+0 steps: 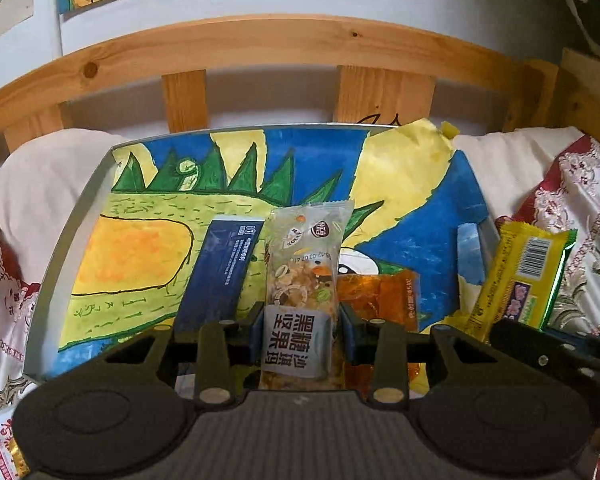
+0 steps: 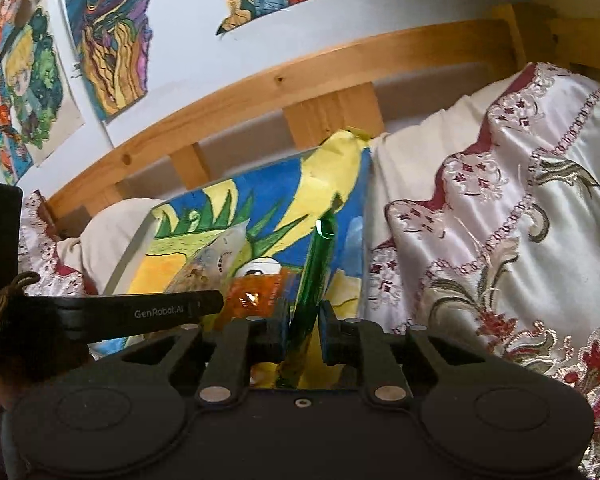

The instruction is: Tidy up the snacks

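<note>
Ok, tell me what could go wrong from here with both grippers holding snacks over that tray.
1. The left gripper pinches the clear nut bar near one end only, so the rest may sag or slip.
2. The right gripper grips the yellow-green packet edge-on; it could twist out.
3. The two grippers are close together and may collide.
4. The tray sits on soft bedding, so it may tilt when pressed.

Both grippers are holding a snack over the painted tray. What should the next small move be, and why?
Probably lower the left gripper and set its nut bar on the tray, between the blue packet and the orange packet. The right gripper holds the yellow-green packet off to the right, clear of that spot.
</note>
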`<state>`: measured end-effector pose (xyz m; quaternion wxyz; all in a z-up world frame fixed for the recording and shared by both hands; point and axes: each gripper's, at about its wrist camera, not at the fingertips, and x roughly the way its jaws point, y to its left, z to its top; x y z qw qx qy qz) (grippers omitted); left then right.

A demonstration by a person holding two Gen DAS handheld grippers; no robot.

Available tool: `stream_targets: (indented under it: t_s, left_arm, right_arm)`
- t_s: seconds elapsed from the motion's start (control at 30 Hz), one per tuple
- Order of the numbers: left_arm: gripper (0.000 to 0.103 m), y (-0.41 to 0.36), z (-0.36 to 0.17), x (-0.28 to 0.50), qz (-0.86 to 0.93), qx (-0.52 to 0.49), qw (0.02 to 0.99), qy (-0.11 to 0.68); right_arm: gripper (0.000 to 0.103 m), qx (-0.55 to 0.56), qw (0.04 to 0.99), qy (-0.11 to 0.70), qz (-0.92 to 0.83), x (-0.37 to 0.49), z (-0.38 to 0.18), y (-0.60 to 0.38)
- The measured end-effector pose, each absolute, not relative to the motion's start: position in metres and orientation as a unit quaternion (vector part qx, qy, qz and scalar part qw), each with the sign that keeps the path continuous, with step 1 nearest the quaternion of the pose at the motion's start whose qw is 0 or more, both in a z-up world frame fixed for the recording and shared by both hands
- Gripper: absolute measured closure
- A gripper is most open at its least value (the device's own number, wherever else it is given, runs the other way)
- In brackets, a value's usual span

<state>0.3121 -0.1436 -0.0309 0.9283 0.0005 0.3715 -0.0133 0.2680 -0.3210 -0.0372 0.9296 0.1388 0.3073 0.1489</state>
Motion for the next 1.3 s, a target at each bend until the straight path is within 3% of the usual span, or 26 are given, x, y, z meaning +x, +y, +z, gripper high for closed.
stream_targets:
  t_s: [0.17,0.33,0.37,0.4,0.53,0.7,0.8,0.97,1.3]
  left_arm:
    - [0.061,-0.142,-0.032,0.314,-0.010,-0.008,0.928,0.373]
    - [0.037,-0.139,-0.026,0.307,-0.006,-0.012,0.935,0.354]
    - [0.036,-0.138,-0.024,0.306,-0.007,-0.015,0.937,0.350]
    - [0.032,-0.136,-0.021,0.304,-0.007,-0.019,0.938,0.346]
    - [0.019,-0.128,-0.010,0.293,0.003,-0.033,0.945,0.326]
    - [0.002,-0.110,0.009,0.268,0.032,-0.051,0.958,0.282]
    - [0.001,-0.098,0.018,0.251,0.049,-0.058,0.964,0.256]
    - [0.001,-0.079,0.028,0.227,0.069,-0.055,0.966,0.244]
    - [0.000,-0.042,0.036,0.172,0.100,-0.044,0.963,0.247]
  right_arm:
    - [0.073,0.119,0.934,0.306,0.138,0.268,-0.038,-0.319]
    - [0.052,0.098,0.942,0.289,0.142,0.263,-0.033,-0.315]
    - [0.040,0.089,0.945,0.283,0.140,0.262,-0.032,-0.313]
    - [0.035,0.078,0.949,0.274,0.137,0.259,-0.030,-0.311]
    - [0.030,0.053,0.957,0.250,0.135,0.252,-0.025,-0.307]
    - [0.015,0.032,0.967,0.212,0.136,0.238,-0.015,-0.302]
    - [0.006,0.025,0.972,0.188,0.141,0.227,-0.011,-0.297]
    - [0.001,0.017,0.975,0.160,0.153,0.207,-0.005,-0.289]
    - [0.001,0.006,0.978,0.127,0.168,0.168,0.006,-0.278]
